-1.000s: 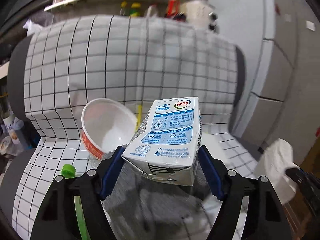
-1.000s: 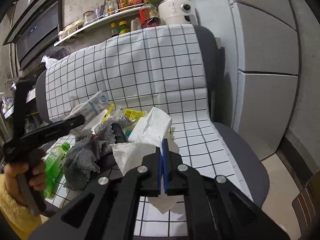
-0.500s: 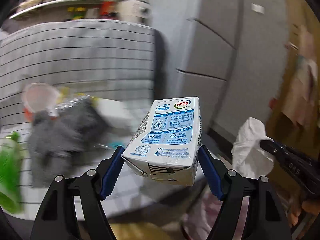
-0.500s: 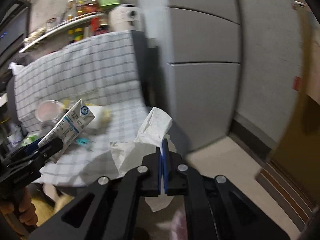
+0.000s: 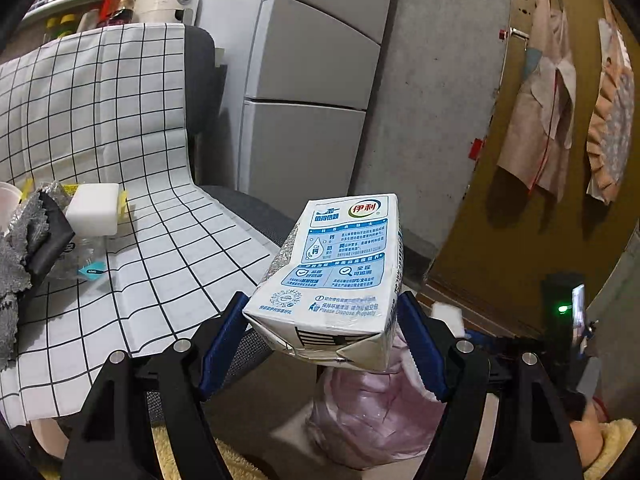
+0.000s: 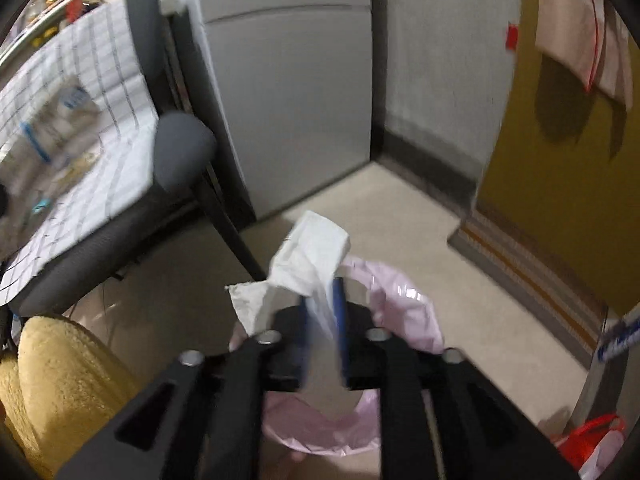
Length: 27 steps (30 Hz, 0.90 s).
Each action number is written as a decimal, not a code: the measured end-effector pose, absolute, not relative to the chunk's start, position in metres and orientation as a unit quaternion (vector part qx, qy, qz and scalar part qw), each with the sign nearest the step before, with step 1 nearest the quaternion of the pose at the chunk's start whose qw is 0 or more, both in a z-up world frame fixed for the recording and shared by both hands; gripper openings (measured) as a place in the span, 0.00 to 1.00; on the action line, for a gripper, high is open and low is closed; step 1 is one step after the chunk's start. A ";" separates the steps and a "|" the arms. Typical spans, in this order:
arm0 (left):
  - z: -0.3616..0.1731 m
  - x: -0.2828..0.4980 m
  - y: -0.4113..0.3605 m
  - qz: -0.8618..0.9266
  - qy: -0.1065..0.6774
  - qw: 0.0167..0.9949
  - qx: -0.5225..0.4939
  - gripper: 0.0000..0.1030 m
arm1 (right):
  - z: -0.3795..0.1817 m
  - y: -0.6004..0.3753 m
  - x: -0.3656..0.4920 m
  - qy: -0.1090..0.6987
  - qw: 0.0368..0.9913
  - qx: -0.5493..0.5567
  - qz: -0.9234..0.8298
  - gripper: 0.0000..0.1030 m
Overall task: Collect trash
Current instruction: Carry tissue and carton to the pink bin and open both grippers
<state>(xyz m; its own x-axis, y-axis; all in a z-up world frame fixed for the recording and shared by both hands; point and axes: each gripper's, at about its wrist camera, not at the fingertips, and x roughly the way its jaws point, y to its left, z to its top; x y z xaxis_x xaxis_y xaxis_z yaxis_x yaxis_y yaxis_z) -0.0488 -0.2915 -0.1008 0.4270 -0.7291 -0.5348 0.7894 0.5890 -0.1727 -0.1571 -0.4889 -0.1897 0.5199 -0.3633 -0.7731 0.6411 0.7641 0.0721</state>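
Left wrist view: looks forward and slightly down past the left claw [image 5: 320,336], chair [image 5: 240,208] at left. Right wrist view: faces steeply down over the pink-lined bin [image 6: 400,292]. Both share bin, chair and refrigerator [image 5: 304,80].

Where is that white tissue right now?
In the right wrist view the tissue sits between the opening jaws of the right gripper, directly above the pink-lined bin on the floor beside the chair.

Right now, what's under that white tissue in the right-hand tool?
Below the tissue, between the right gripper's opening jaws, sits a bin lined with a pink bag. The gripper covers most of its opening, so its contents cannot be seen.
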 end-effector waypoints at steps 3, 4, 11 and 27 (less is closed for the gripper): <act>-0.103 -0.050 -0.298 -0.448 0.293 0.843 0.056 0.73 | -0.196 -0.489 -0.157 0.402 0.849 0.180 -0.291 0.49; -0.104 -0.050 -0.300 -0.447 0.296 0.842 0.058 0.73 | -0.198 -0.489 -0.156 0.409 0.846 0.175 -0.294 0.51; -0.110 -0.051 -0.309 -0.449 0.305 0.837 0.068 0.73 | -0.215 -0.495 -0.162 0.472 0.799 0.177 -0.328 0.60; -0.127 -0.086 -0.349 -0.509 0.298 0.799 0.116 0.73 | -0.149 -0.520 -0.207 0.315 0.842 0.227 -0.375 0.60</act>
